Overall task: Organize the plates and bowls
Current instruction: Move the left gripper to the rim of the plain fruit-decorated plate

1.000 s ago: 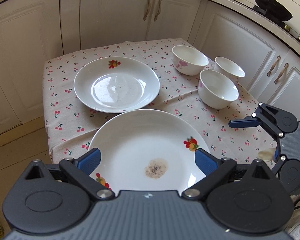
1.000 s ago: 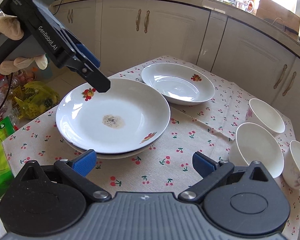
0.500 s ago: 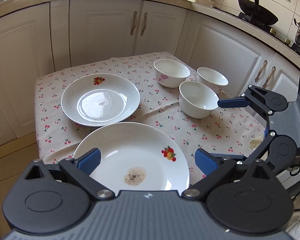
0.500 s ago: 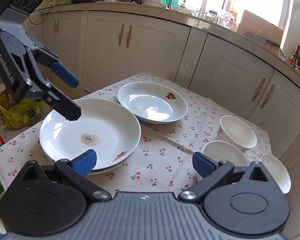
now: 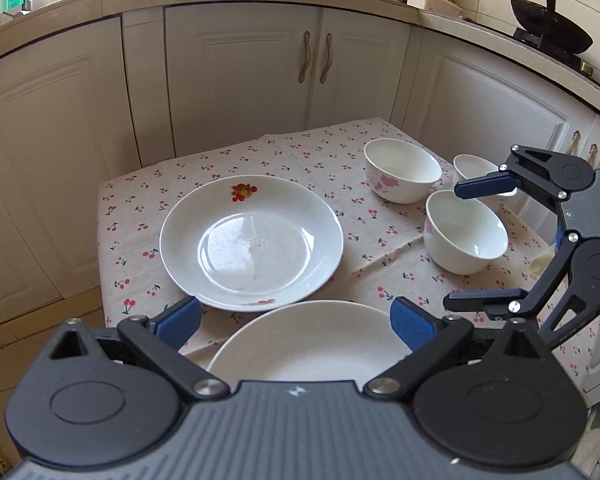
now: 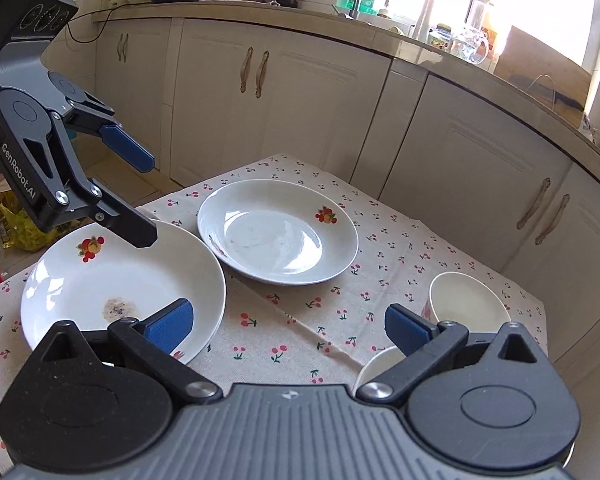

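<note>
cherry tablecloth point(image 5: 260, 156) | plates point(image 6: 278, 234) touching | grippers point(image 5: 294, 320) spread, empty

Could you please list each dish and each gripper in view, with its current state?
Near plate: on the tablecloth, upright, brown residue in its centre.
Far plate: on the cloth, upright, no food visible.
Three bowls: upright, unstacked, nothing visible inside.
Left gripper: open, holding nothing, above the near plate's edge.
Right gripper: open, holding nothing, by the bowls.
</note>
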Tool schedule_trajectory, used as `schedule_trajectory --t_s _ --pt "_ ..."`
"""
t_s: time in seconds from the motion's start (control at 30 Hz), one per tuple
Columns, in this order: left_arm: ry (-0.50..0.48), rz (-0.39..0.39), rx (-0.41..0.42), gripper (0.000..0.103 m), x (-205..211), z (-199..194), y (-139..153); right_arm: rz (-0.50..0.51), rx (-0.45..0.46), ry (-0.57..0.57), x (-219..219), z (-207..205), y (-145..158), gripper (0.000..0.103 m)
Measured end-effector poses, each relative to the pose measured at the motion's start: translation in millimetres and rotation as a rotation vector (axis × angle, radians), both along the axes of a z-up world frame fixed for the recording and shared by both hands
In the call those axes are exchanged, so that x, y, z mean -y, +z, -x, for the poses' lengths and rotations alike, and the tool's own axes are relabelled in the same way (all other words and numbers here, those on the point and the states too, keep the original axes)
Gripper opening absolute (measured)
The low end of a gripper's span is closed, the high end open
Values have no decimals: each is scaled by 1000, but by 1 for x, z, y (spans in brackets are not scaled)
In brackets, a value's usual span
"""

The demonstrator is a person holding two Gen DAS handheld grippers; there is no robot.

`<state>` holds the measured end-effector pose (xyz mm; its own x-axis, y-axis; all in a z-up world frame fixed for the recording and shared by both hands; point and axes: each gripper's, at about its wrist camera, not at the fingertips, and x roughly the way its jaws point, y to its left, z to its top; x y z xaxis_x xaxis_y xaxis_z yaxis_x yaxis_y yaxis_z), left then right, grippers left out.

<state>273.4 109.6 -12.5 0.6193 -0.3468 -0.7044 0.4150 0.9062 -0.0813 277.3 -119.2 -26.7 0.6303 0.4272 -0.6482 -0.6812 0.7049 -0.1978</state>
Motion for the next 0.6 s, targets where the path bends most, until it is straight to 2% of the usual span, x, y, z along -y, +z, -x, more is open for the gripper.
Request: schedule_trajectory --t_s 0.2,0.43,0.6 --pt "23 17 -19 100 -7 -38 -10 37 -74 66 -14 -45 -10 103" --pt "36 15 -52 100 -15 -72 -26 94 -220 86 -30 -94 -34 103" --pt "44 30 -76 100 -23 -91 -37 182 -285 98 -45 -114 -51 103"
